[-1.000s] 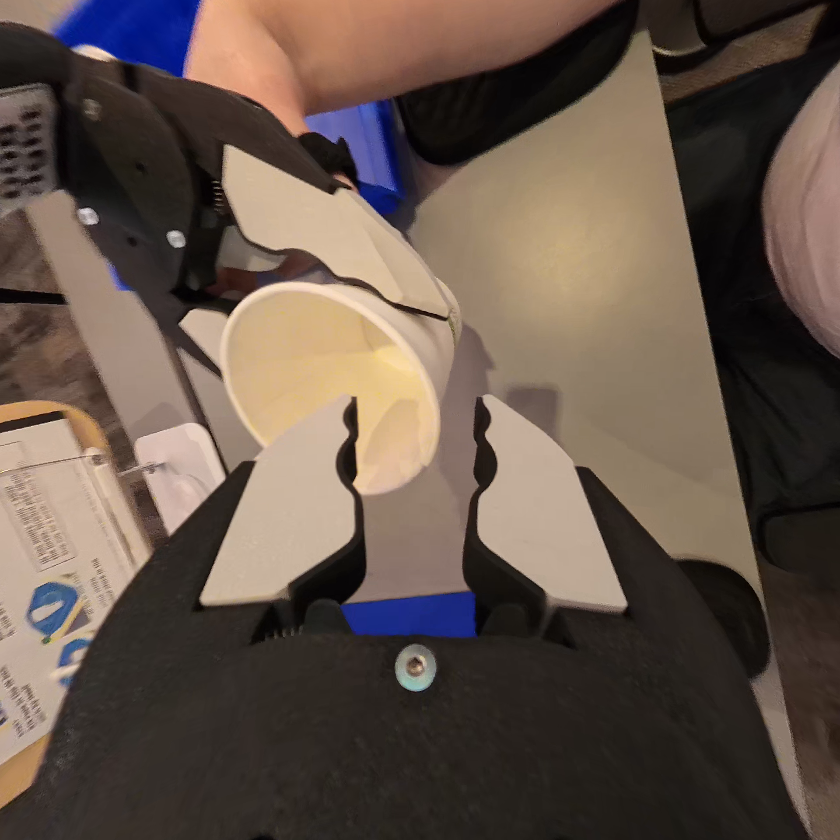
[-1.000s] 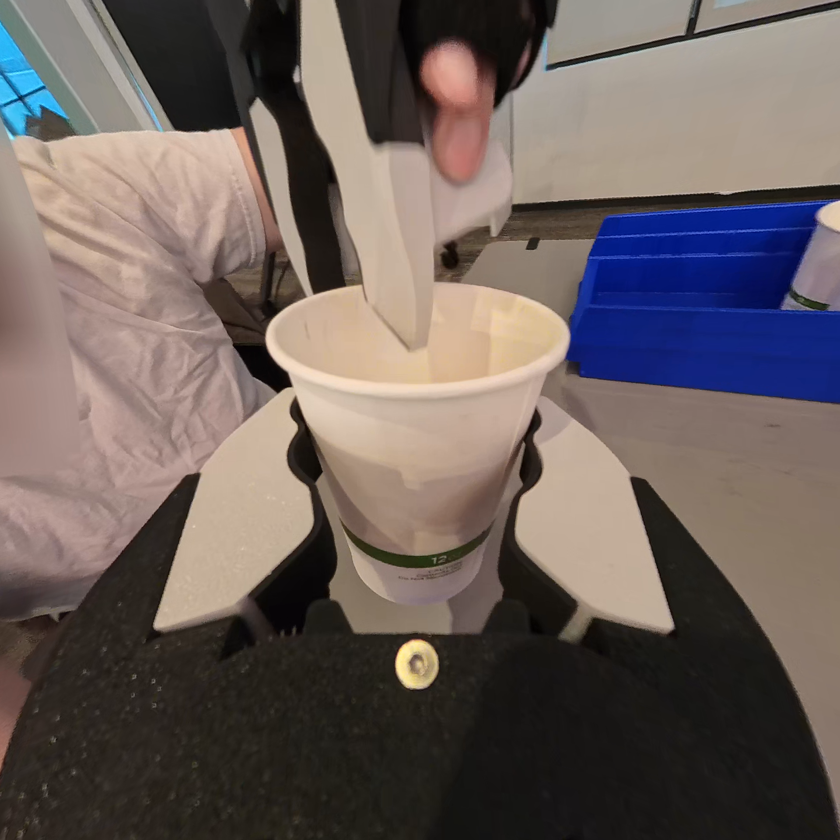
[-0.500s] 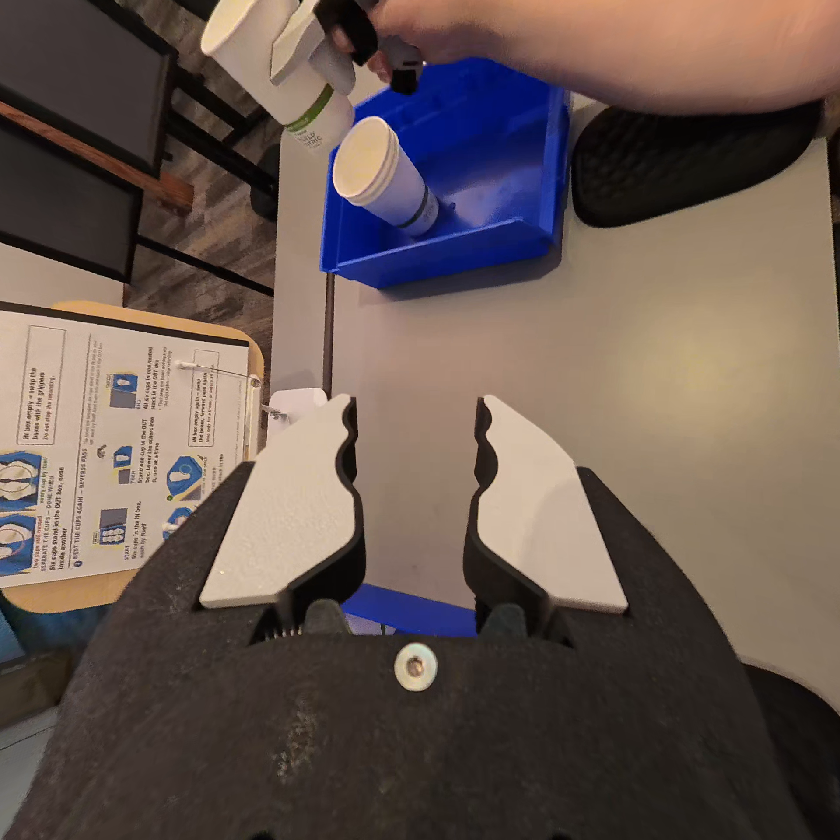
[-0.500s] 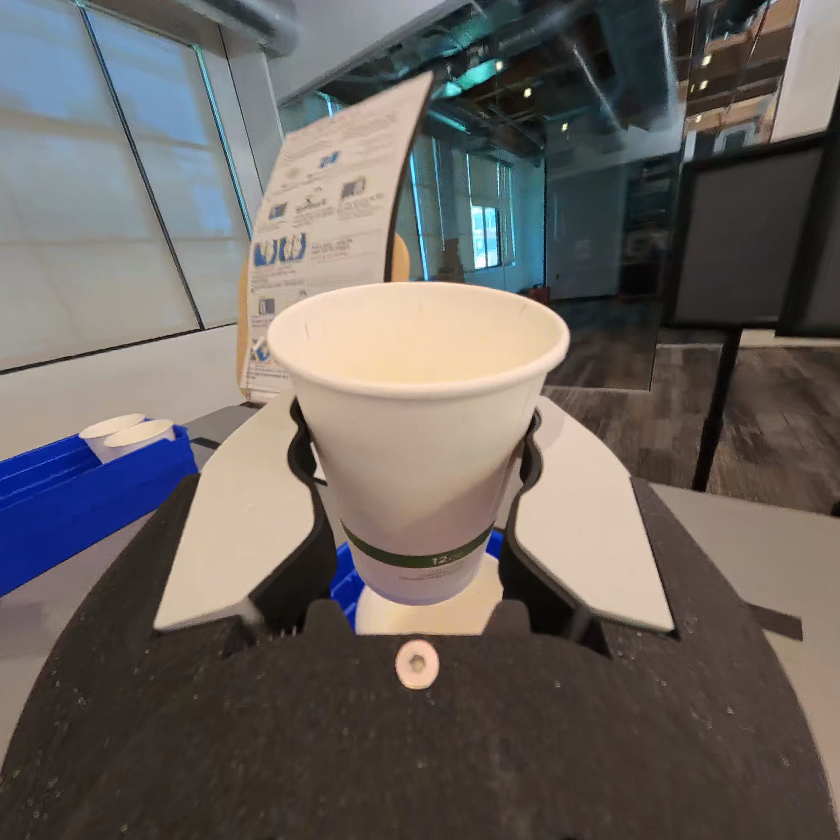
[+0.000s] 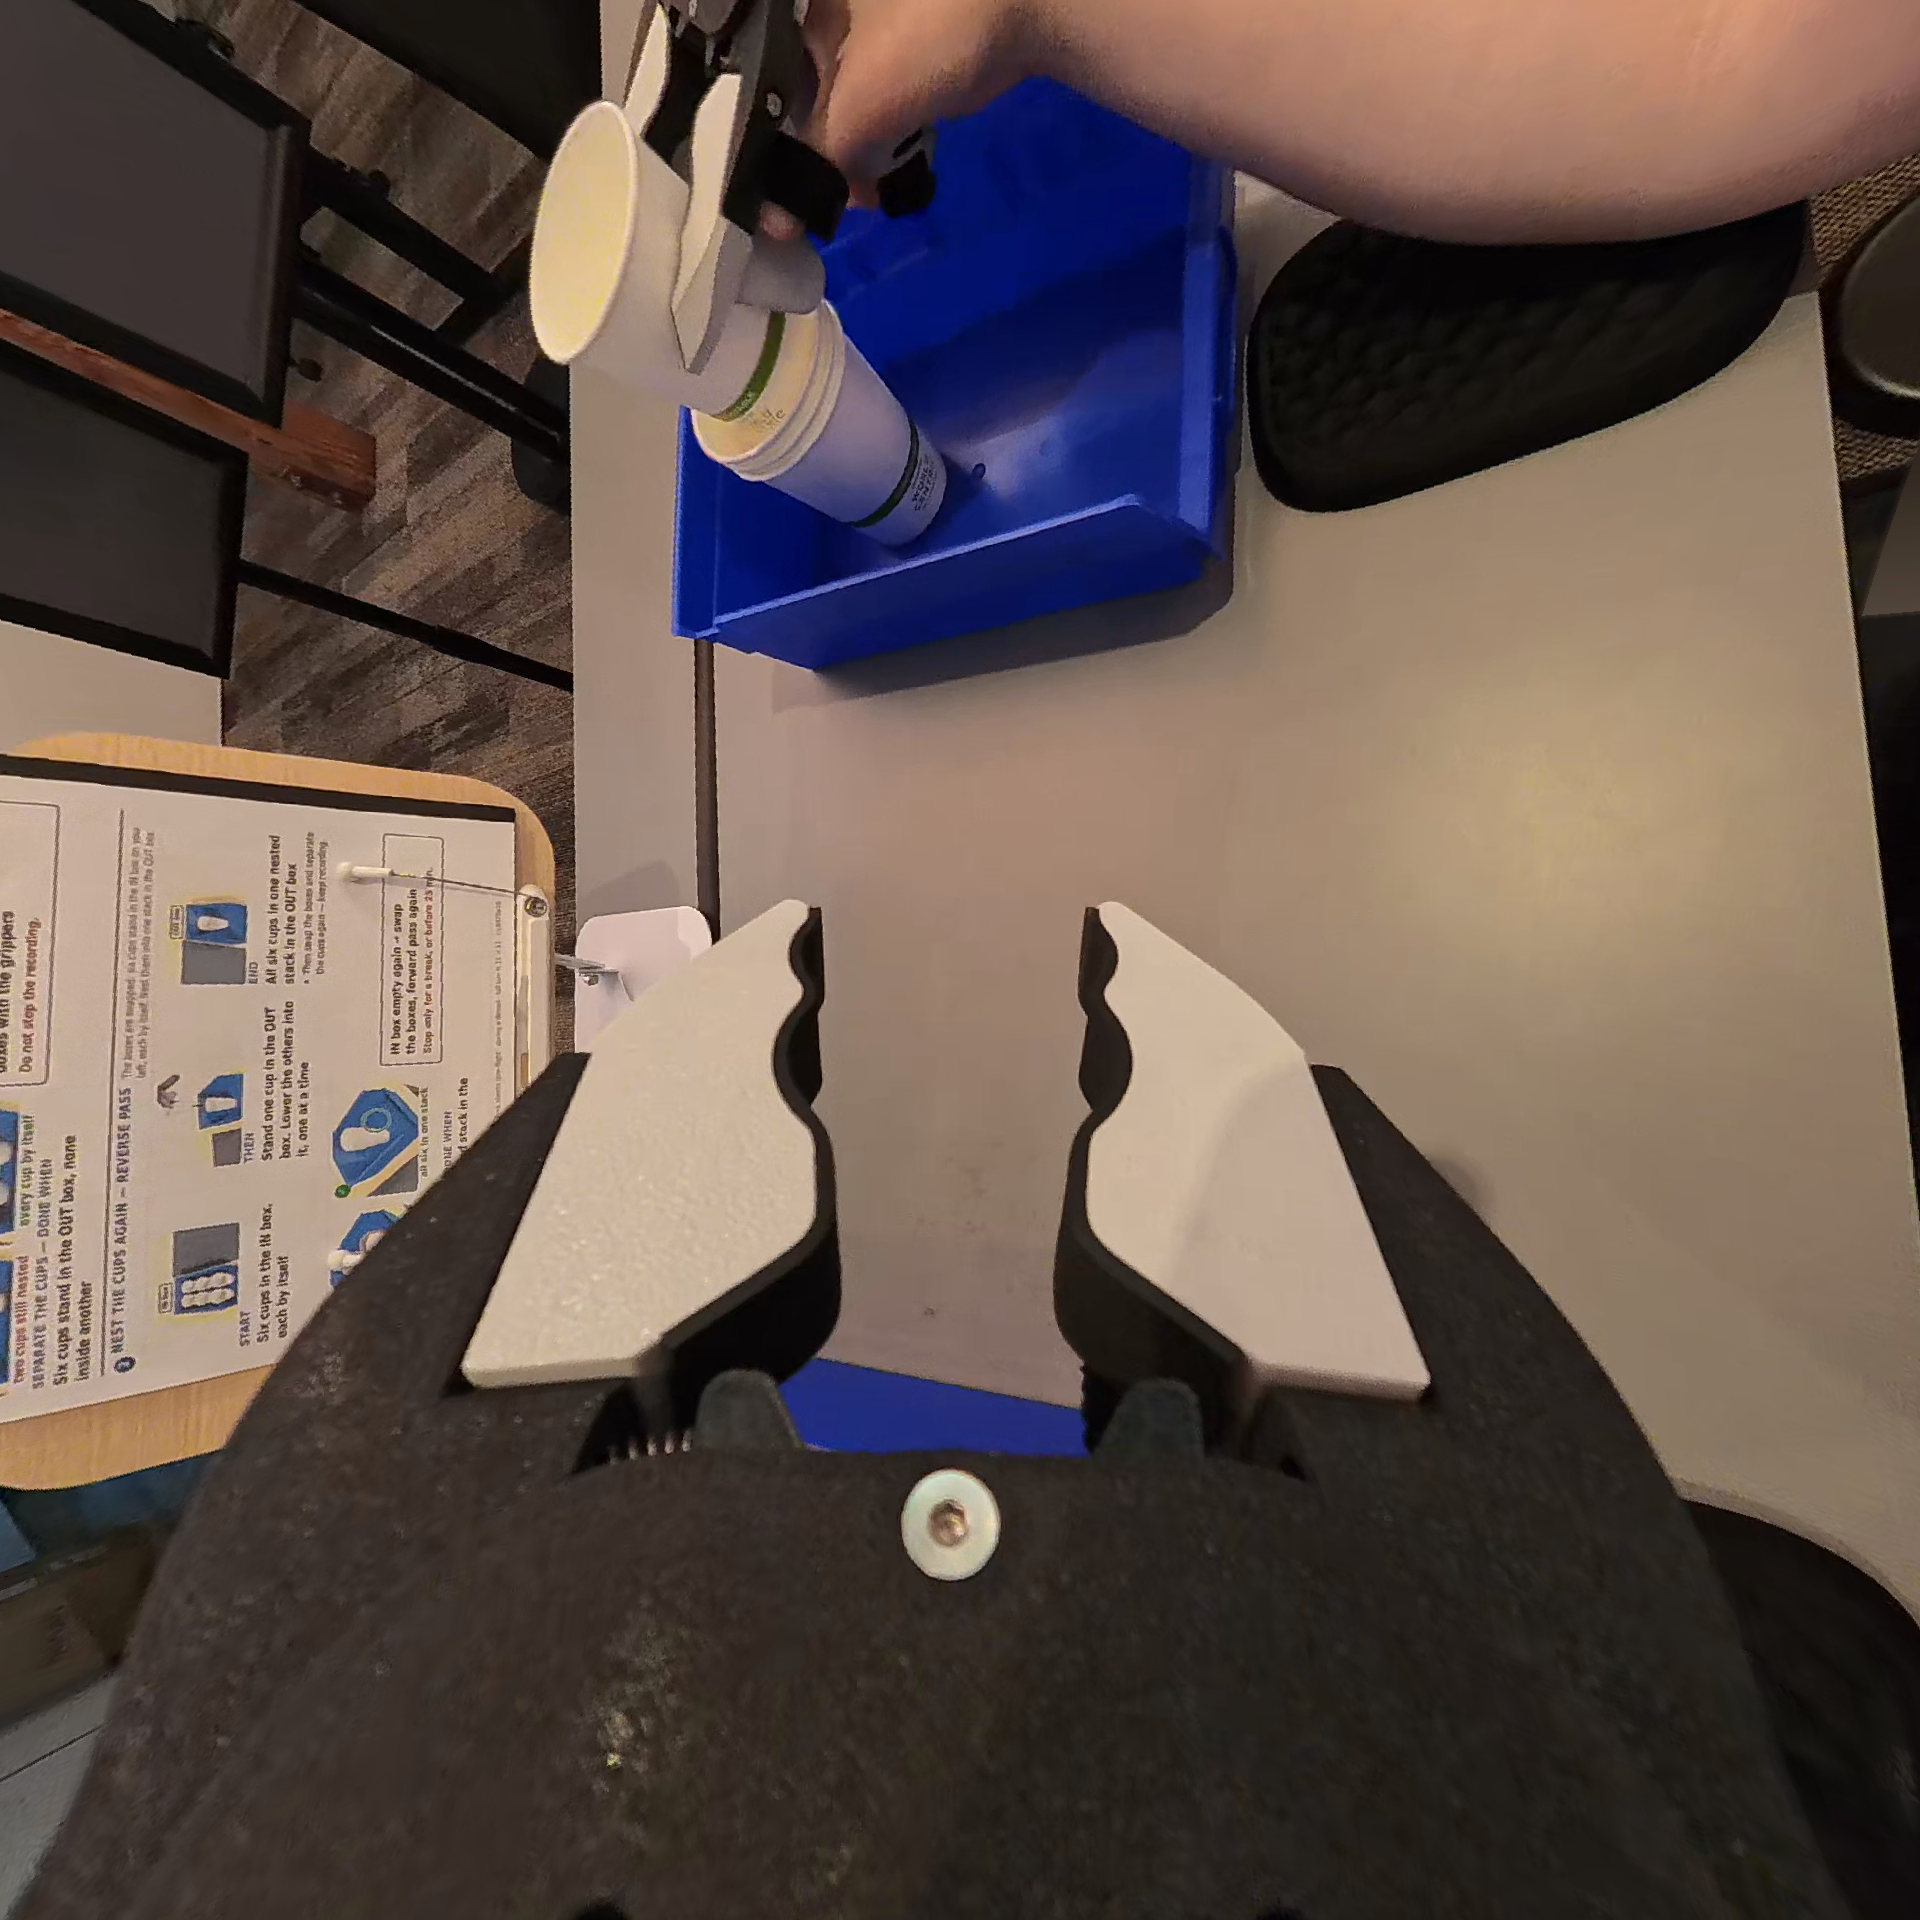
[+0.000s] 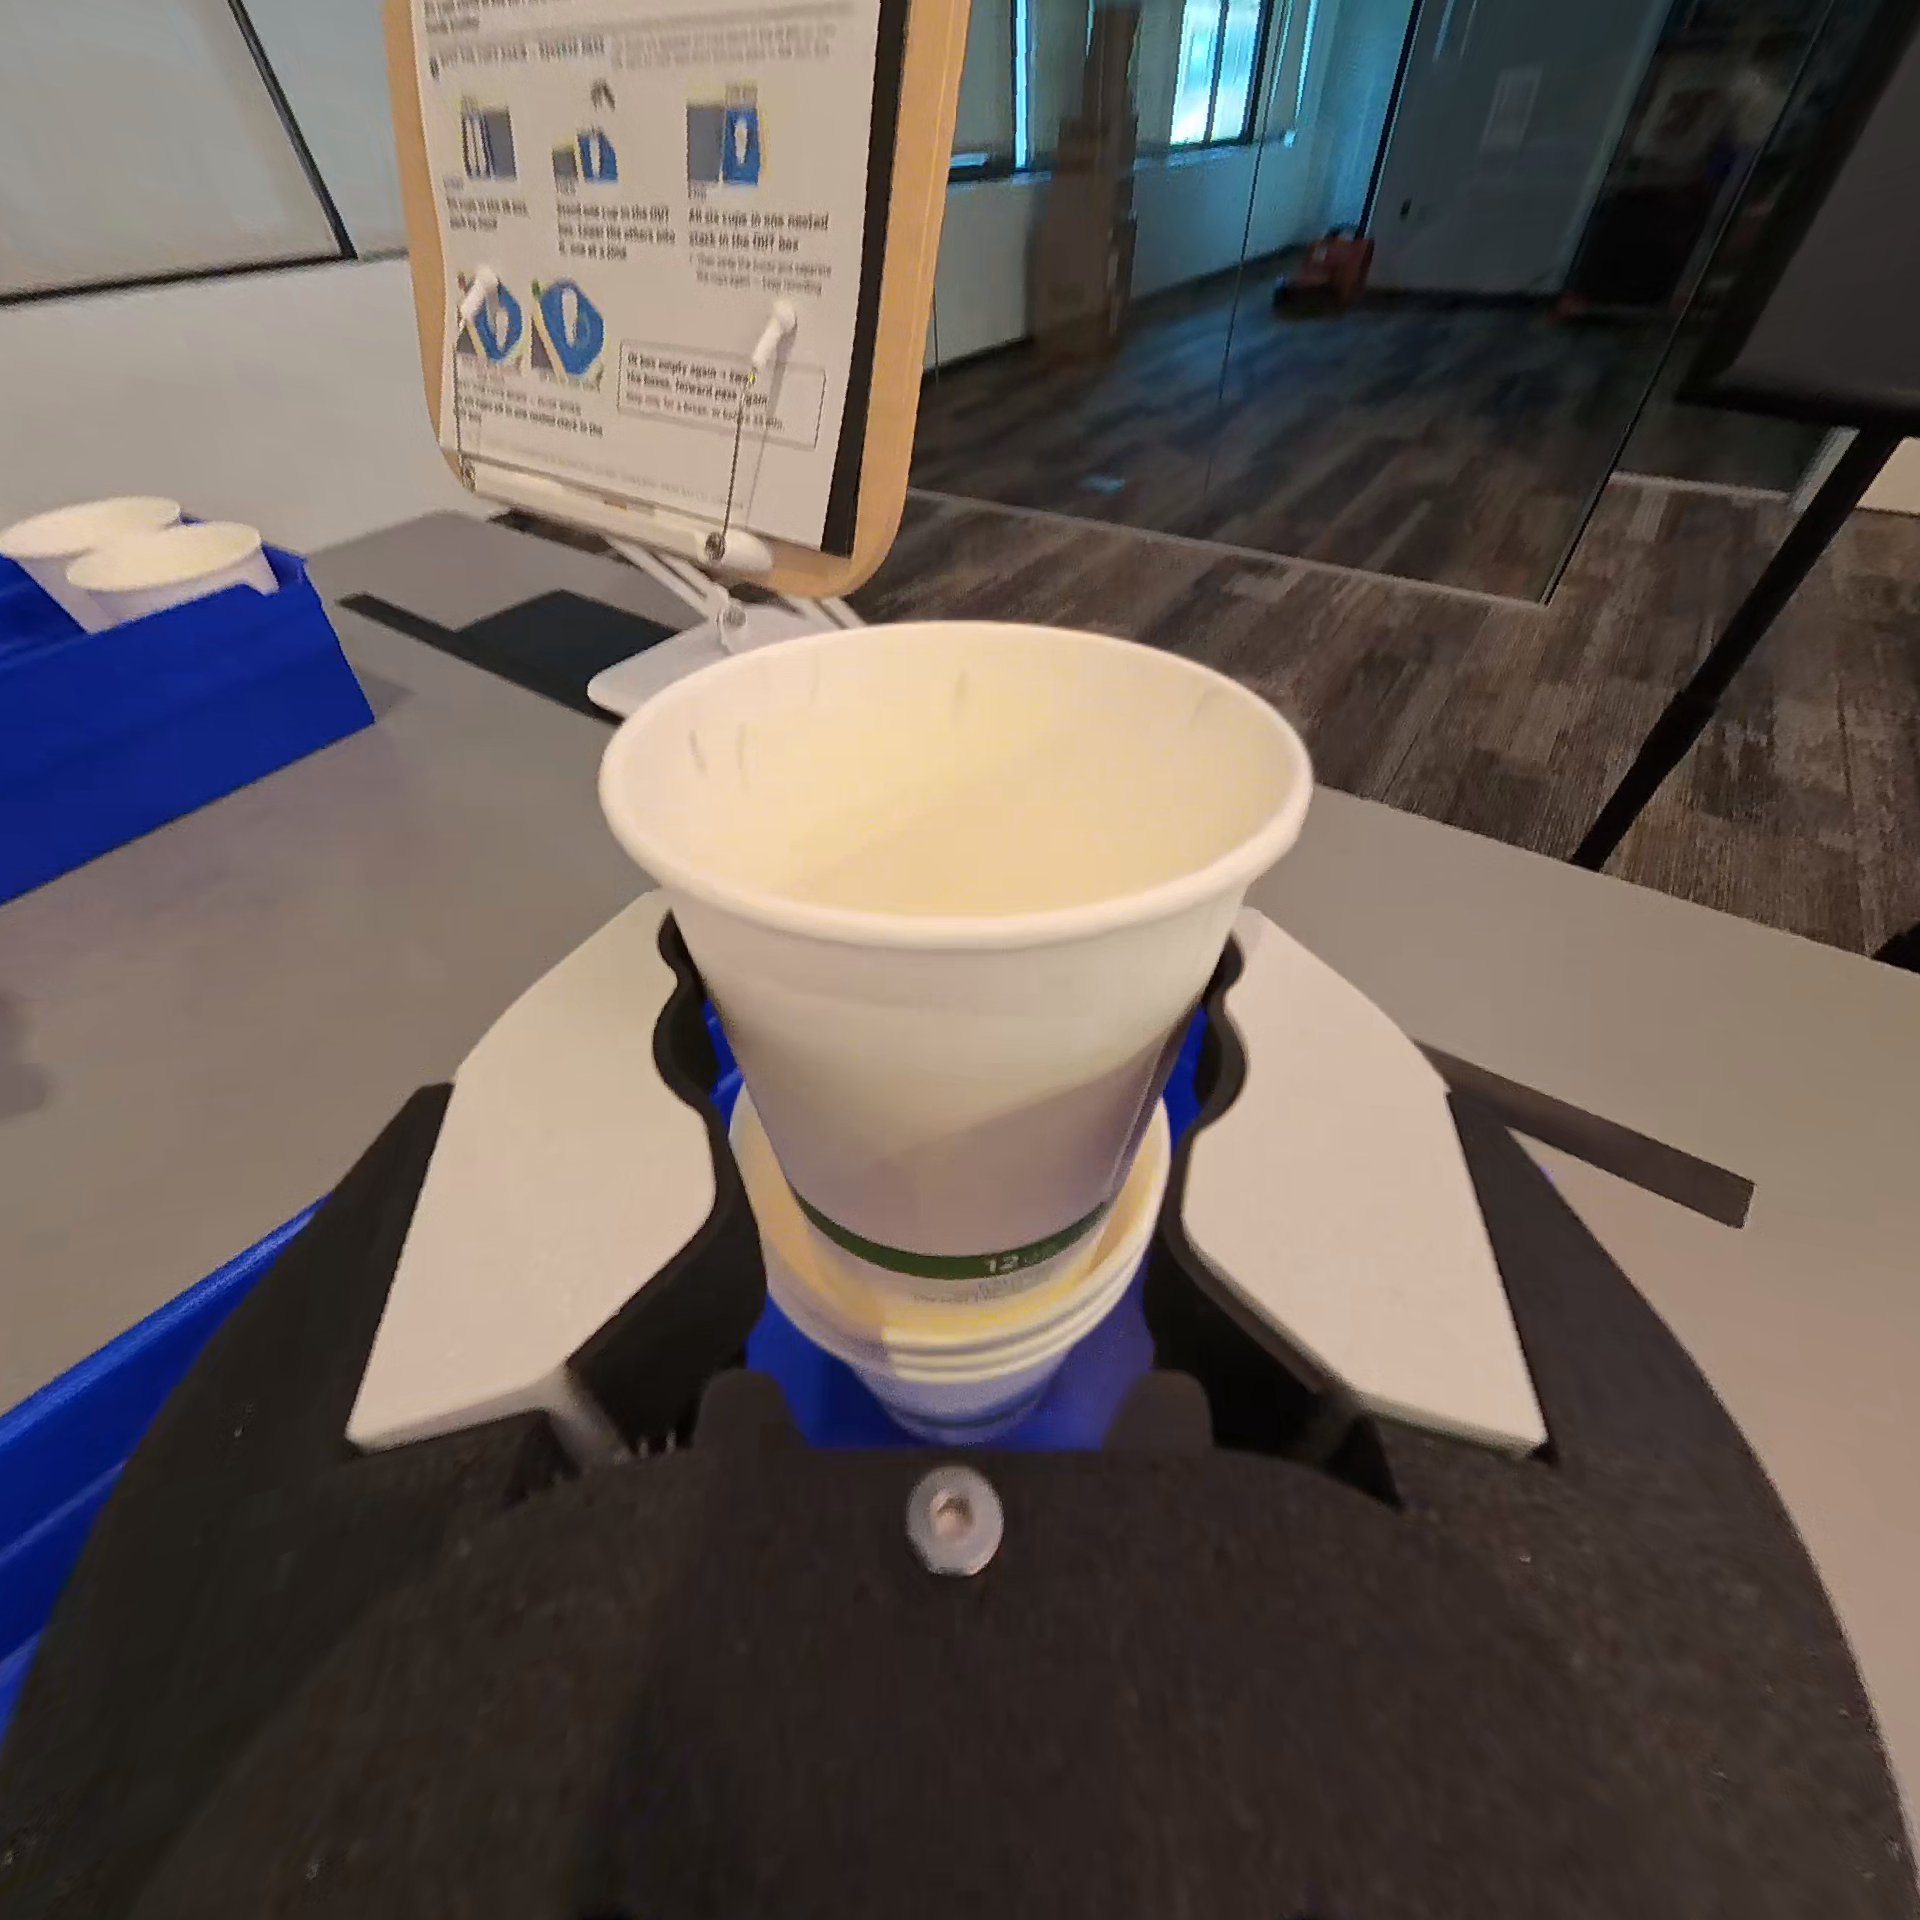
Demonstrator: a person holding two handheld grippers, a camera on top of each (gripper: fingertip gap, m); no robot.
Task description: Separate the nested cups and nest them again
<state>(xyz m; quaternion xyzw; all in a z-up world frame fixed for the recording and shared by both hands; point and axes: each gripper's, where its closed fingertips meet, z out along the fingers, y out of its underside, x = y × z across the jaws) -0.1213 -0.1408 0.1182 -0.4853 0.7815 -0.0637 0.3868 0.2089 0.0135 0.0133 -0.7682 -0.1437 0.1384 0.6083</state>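
My right gripper (image 6: 951, 956) is shut on a white paper cup (image 6: 951, 925) with a green band. The cup's base sits inside the top of a nested stack of cups (image 6: 961, 1340) standing in a blue bin (image 6: 156, 1382). In the left wrist view the same cup (image 5: 623, 265) is held by the right gripper (image 5: 717, 249) over the stack (image 5: 842, 436) in the blue bin (image 5: 1039, 592). My left gripper (image 5: 948, 914) is open and empty, high above the grey table (image 5: 1403, 883).
A second blue bin (image 6: 156, 707) with loose white cups (image 6: 171, 571) stands at the far left. An instruction board (image 6: 665, 260) on a white stand is at the table's back edge. A black pad (image 5: 1507, 364) lies beside the bin. A person's arm (image 5: 1403, 104) crosses the top.
My left gripper pulled out of the cup and rose away from it. My right gripper swung the cup over the blue bin and lowered it into the top of the stack.
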